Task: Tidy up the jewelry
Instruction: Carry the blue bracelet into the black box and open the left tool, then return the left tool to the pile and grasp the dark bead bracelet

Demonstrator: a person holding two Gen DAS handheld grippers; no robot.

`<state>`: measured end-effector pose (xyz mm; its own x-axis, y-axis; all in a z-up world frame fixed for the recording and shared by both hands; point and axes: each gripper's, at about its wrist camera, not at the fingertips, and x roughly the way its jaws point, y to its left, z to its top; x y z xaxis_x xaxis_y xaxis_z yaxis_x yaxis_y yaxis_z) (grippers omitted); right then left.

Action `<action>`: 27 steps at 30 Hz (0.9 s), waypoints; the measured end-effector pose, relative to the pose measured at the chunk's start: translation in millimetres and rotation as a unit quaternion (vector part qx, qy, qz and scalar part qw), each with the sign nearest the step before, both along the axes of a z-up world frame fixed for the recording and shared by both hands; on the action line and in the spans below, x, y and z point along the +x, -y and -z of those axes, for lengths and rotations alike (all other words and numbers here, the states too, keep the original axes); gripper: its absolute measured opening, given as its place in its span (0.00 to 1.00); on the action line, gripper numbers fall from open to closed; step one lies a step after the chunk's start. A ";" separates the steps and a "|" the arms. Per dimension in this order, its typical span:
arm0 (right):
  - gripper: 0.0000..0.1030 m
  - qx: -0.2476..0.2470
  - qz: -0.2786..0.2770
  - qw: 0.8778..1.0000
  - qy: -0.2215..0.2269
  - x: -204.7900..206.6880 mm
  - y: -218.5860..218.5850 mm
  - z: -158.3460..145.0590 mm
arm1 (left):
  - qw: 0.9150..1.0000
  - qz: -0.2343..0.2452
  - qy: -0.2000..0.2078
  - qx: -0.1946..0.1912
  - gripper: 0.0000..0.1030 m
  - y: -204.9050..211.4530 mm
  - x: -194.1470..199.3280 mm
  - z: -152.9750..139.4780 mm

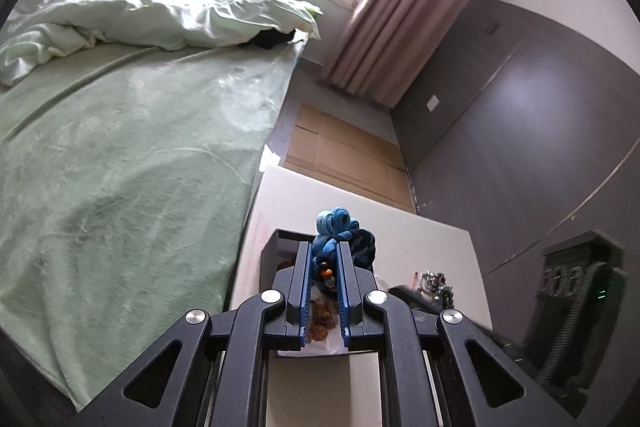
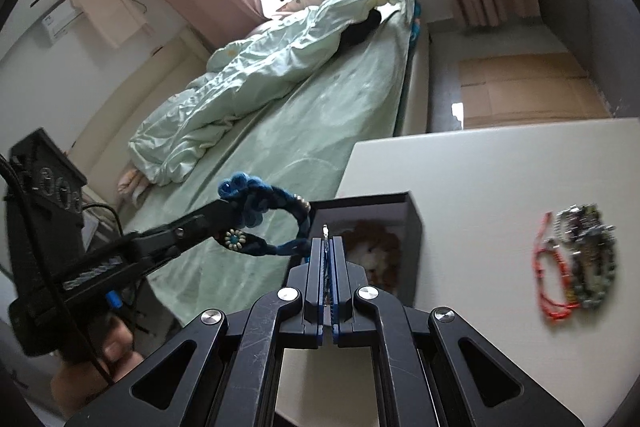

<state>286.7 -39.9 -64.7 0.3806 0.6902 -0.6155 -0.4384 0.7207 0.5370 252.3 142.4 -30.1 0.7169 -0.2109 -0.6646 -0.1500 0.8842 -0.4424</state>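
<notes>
A blue braided bracelet (image 2: 276,219) with a knot and a beaded flower hangs in the air between both grippers. My left gripper (image 1: 325,247) is shut on its knotted end (image 1: 338,223); it also shows in the right wrist view (image 2: 230,205). My right gripper (image 2: 327,241) is shut on the bracelet's other end, just above an open dark box (image 2: 412,223) on the white table (image 2: 500,163). The box (image 1: 272,247) holds brown beaded jewelry (image 2: 376,251). A red cord bracelet (image 2: 550,267) and a heap of grey-green beaded bracelets (image 2: 592,251) lie on the table to the right.
A bed (image 2: 304,131) with a green sheet and crumpled duvet lies left of the table. Flattened cardboard (image 2: 520,87) covers the floor beyond. A dark wardrobe wall (image 1: 520,131) stands on the right, pink curtains (image 1: 384,27) at the window.
</notes>
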 end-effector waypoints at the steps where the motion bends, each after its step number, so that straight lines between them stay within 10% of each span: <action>1: 0.03 0.001 0.000 1.000 -0.005 1.4 -2.5 3.8 | 1.000 -0.004 0.001 -0.001 0.11 -1.2 0.0 -0.1; 5: 0.06 -0.004 0.004 0.999 -0.054 14.4 -11.4 25.5 | 1.000 0.001 -0.005 -0.005 0.11 1.5 4.0 3.1; 7: 0.46 -0.015 0.018 0.997 -0.070 18.5 -8.2 32.3 | 1.000 0.006 -0.009 -0.005 0.11 3.7 5.5 5.5; 9: 0.61 -0.014 0.033 0.997 -0.064 16.9 2.1 30.1 | 1.000 0.014 -0.012 -0.013 0.11 5.5 6.1 7.9; 17: 0.61 0.014 0.081 0.996 -0.038 12.8 59.3 9.5 | 0.996 0.050 -0.065 -0.025 0.17 23.5 24.8 27.7; 21: 0.62 0.009 0.098 0.994 -0.038 13.5 80.4 8.4 | 0.997 0.028 -0.065 -0.018 0.65 19.9 22.9 27.6; 27: 0.62 -0.002 0.112 0.993 -0.033 10.9 107.5 5.3 | 0.999 0.028 -0.044 -0.007 0.68 26.1 19.0 20.3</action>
